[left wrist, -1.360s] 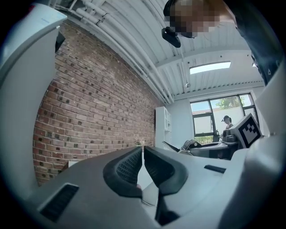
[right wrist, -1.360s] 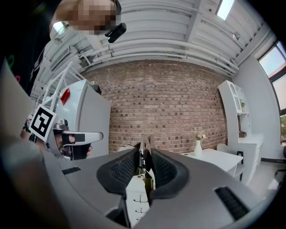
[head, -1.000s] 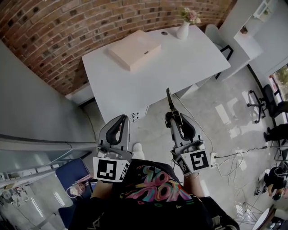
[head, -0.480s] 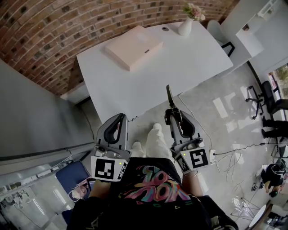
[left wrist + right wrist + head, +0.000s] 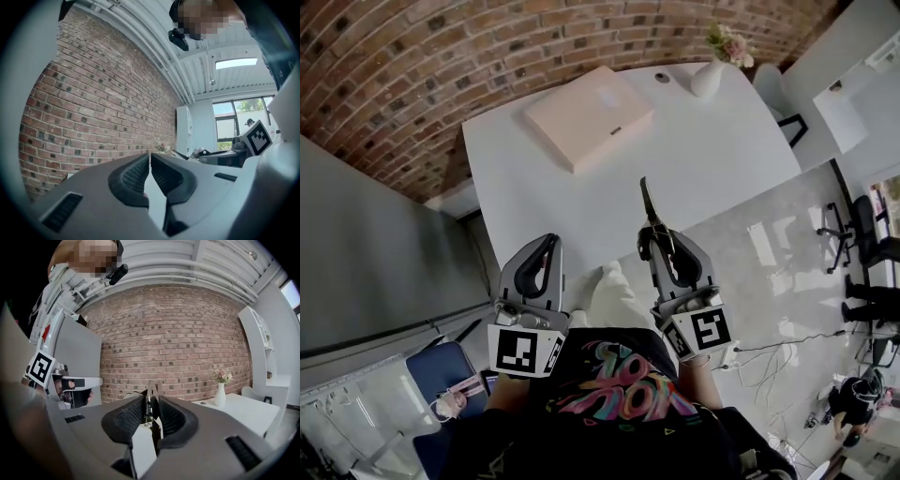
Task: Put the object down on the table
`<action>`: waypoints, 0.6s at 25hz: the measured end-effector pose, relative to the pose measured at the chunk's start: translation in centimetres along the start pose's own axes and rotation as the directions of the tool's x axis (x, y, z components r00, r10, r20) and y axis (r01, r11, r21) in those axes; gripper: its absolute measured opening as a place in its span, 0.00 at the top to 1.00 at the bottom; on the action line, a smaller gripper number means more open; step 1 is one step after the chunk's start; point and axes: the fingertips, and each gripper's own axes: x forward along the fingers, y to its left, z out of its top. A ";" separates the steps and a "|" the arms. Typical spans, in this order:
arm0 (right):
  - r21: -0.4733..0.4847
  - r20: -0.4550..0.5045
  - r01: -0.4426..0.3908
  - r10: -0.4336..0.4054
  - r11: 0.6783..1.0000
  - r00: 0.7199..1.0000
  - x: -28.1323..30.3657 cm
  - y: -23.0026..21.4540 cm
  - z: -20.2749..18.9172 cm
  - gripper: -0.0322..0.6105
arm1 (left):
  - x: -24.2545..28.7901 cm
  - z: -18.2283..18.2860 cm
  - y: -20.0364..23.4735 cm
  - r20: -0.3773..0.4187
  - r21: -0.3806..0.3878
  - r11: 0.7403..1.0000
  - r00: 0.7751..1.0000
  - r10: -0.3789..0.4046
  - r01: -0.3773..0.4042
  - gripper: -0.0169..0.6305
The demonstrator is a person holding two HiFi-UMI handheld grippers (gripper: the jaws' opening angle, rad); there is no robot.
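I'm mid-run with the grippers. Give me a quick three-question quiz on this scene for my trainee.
1. True or false: the left gripper holds something between its jaws.
2. Which of these lies on the white table? A. a flat pink box B. a laptop C. a red mug
3. Fill in: the slim dark tool is clamped in the ___ gripper.

Key
1. False: its jaws are together with nothing between them.
2. A.
3. Right: the right gripper is shut on it.
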 end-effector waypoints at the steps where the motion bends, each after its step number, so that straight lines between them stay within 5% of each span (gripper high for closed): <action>1: 0.002 0.006 -0.023 0.023 1.000 1.000 1.2 -0.8 0.4 0.78 | 1.3 0.2 0.2 0.002 -0.002 1.000 1.000 0.012 -0.012 0.92; 8: -0.052 -0.031 -0.172 0.170 0.984 0.985 8.4 -5.8 0.7 0.78 | 8.3 0.6 2.0 0.027 0.011 0.990 0.990 0.142 -0.142 0.92; 15: -0.075 -0.031 -0.326 0.324 0.942 0.945 13.1 -8.8 1.9 0.78 | 11.6 1.6 3.2 0.067 0.021 0.952 0.950 0.304 -0.306 0.92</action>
